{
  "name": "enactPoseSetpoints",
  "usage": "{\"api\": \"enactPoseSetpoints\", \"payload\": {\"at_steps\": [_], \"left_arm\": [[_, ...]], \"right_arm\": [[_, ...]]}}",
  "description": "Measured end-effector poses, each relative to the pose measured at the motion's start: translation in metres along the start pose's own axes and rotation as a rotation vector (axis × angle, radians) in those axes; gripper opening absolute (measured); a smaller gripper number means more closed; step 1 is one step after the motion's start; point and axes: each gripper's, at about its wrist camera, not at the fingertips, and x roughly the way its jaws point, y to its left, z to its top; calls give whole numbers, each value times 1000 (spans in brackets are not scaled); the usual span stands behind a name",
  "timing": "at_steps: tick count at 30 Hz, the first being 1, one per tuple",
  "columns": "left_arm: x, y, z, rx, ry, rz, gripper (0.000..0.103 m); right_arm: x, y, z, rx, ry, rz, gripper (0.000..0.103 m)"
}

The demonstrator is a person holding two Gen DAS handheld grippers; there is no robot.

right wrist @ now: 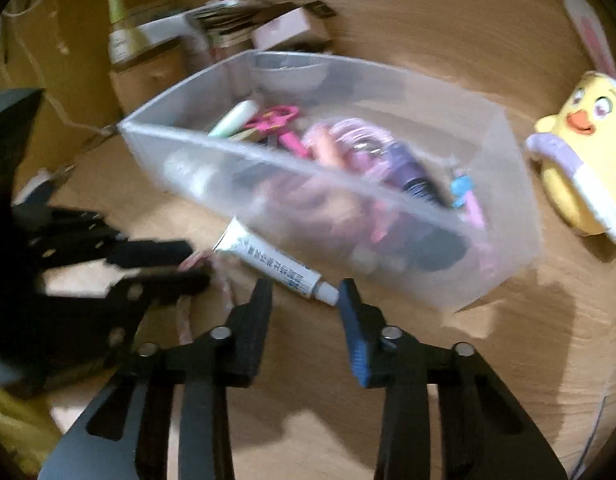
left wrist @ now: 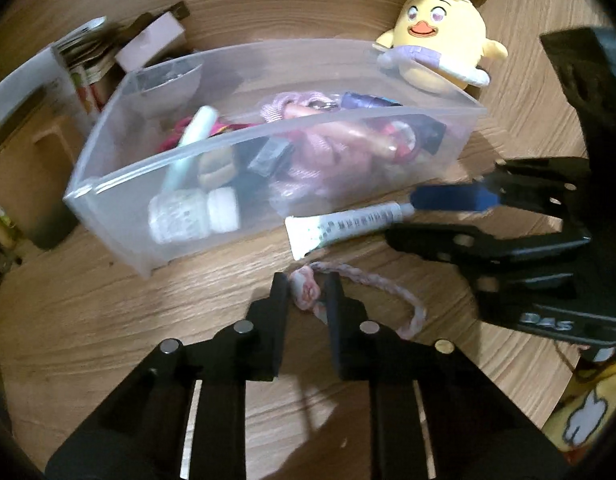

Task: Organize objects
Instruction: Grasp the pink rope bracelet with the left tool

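Note:
A clear plastic bin (left wrist: 119, 178) (right wrist: 488, 248) stands on the wooden table, filled with small items. A white tube (left wrist: 344, 224) (right wrist: 275, 268) lies in front of it. A pink braided cord (left wrist: 360, 276) (right wrist: 185, 320) lies beside the tube. My left gripper (left wrist: 305, 284) has its fingers on both sides of the cord's knotted end; whether they pinch it is unclear. It also shows in the right wrist view (right wrist: 187, 264). My right gripper (right wrist: 305, 290) is open, its fingers straddling the tube's cap end. It also shows in the left wrist view (left wrist: 440, 218).
A yellow plush chick with bunny ears (left wrist: 444, 44) (right wrist: 584, 160) sits right of the bin. Behind the bin are a pink box (left wrist: 151, 42) (right wrist: 283, 30), a stack of booklets (left wrist: 87, 56) and a bottle (right wrist: 121, 36). A cardboard box (left wrist: 31, 160) stands at left.

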Motion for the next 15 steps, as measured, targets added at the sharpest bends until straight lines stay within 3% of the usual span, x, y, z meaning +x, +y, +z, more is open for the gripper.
{"api": "enactPoseSetpoints", "payload": {"at_steps": [4,8,12,15], "left_arm": [[-7,10,-7,-16,-3,3,16],[-10,14,-8,-32,-5,11,15],[-10,13,-8,-33,-11,13,12],[-14,13,-9,-38,-26,11,11]], "right_arm": [[-9,7,-5,-26,14,43,29],[-7,17,2,-74,-12,-7,29],[11,19,14,-95,16,-44,30],[16,21,19,-116,10,-76,38]]}}
